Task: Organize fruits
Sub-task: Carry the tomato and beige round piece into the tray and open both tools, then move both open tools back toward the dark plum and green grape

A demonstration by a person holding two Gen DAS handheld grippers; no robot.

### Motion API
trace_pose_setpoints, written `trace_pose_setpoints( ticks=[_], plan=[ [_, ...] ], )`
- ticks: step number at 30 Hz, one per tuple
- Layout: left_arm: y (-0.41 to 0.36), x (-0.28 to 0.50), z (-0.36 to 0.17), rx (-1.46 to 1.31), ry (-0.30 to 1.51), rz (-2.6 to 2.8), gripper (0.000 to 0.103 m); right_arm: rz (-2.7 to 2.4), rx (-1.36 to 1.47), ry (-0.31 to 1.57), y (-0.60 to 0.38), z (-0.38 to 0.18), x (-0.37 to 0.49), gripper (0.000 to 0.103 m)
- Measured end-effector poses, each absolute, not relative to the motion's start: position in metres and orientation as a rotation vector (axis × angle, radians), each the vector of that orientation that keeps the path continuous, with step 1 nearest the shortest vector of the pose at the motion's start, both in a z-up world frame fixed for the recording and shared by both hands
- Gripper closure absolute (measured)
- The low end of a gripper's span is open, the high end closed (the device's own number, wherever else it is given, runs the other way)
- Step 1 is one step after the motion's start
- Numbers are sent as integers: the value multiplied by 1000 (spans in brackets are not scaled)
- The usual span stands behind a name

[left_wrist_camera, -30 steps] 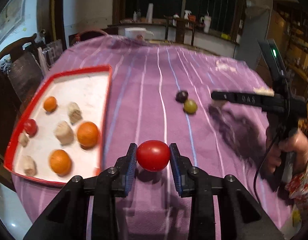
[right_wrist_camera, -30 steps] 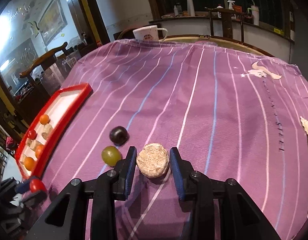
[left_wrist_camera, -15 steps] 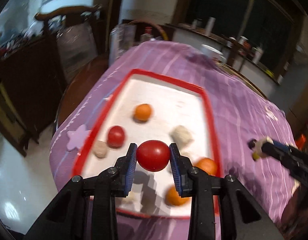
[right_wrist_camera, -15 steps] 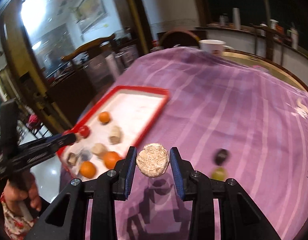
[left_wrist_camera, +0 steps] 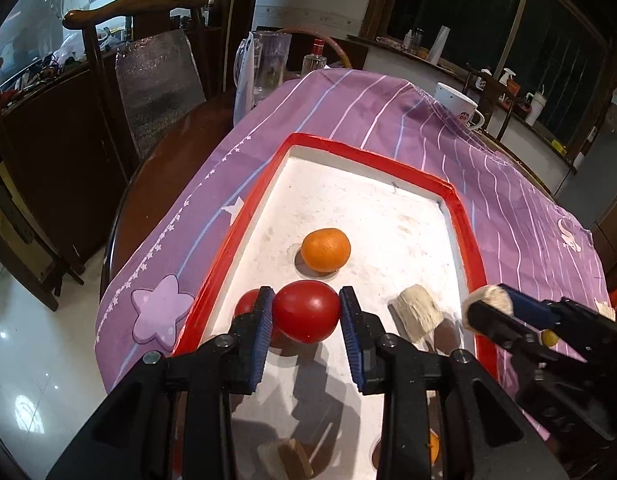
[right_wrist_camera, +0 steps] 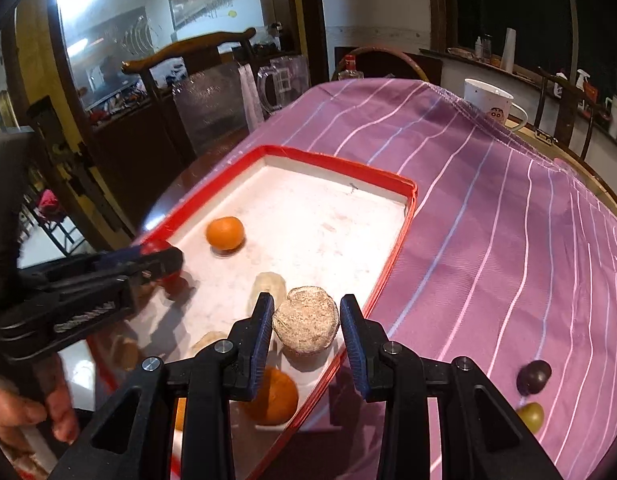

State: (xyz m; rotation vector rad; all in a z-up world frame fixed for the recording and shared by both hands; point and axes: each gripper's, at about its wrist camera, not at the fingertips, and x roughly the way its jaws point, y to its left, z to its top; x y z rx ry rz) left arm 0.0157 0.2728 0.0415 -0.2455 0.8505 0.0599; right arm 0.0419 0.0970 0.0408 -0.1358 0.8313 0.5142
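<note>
We see the red-rimmed tray holding an orange, a small tomato and pale chunks. Above it, angled downward, the left gripper clamps a red tomato, while the right gripper clamps a brown round fruit over the tray's near edge.

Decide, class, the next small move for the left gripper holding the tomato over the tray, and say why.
Probably lower it a little and open the jaws. The left gripper grips the tomato above the white floor of the tray, beside a second tomato and short of the orange. Bare floor seems to lie under it, so a short drop should land it safely.
</note>
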Motion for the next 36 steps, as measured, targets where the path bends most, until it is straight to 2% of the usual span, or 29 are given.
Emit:
trace_pose_setpoints(
  ticks=[4, 6, 11, 22, 24, 31, 36],
  plan=[
    [274, 15, 42, -263, 843, 51, 69, 484, -150, 831, 102, 33, 48, 64],
    [275, 11, 43, -276, 834, 49, 55, 472, -148, 823, 101, 33, 49, 64],
    [277, -3, 52, -298, 798, 58, 39, 481, -115, 848, 99, 31, 53, 61],
    [258, -59, 65, -362, 745, 84, 32, 453, 55, 808, 56, 64, 20, 53],
    [252, -70, 64, -376, 736, 92, 28, 445, 83, 794, 43, 71, 6, 52],
    [220, -87, 72, -352, 739, 87, 27, 343, 137, 719, -14, 83, -43, 43],
    [183, -96, 83, -276, 728, 76, 26, 309, 210, 722, -50, 77, -60, 41]
  ],
)
